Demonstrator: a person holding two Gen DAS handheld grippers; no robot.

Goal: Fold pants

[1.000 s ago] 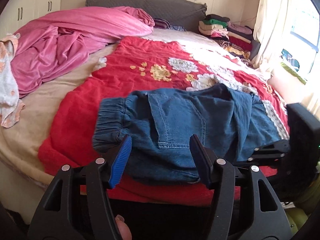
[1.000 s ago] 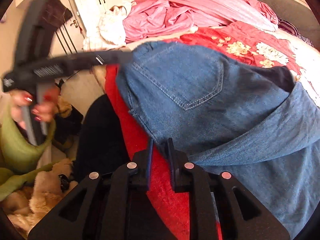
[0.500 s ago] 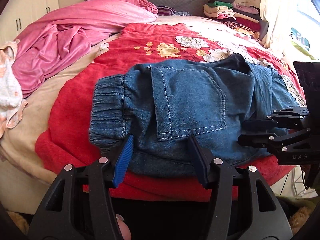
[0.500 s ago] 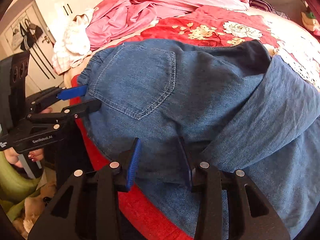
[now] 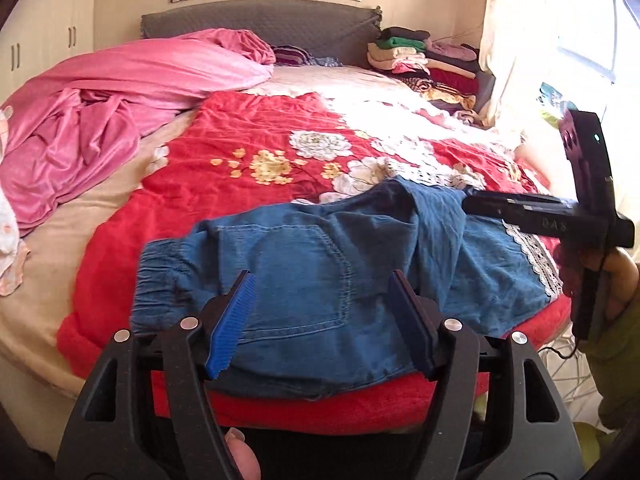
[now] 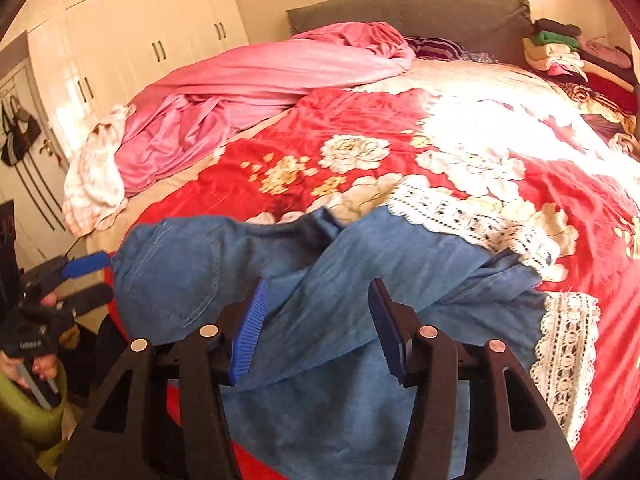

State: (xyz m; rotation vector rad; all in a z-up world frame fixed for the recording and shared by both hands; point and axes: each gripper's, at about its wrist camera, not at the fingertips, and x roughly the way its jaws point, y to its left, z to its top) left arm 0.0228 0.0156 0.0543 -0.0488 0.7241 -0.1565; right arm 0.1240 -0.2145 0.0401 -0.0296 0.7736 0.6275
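The bed carries a red blanket with the folded pants at its near edge. Both hands have drawn back, tilted downward; left claw and right claw are spreading, pinching nothing.

Both grippers, left and right, have black frames, silver screws and ribbed blue fingers. The sleeves are green.
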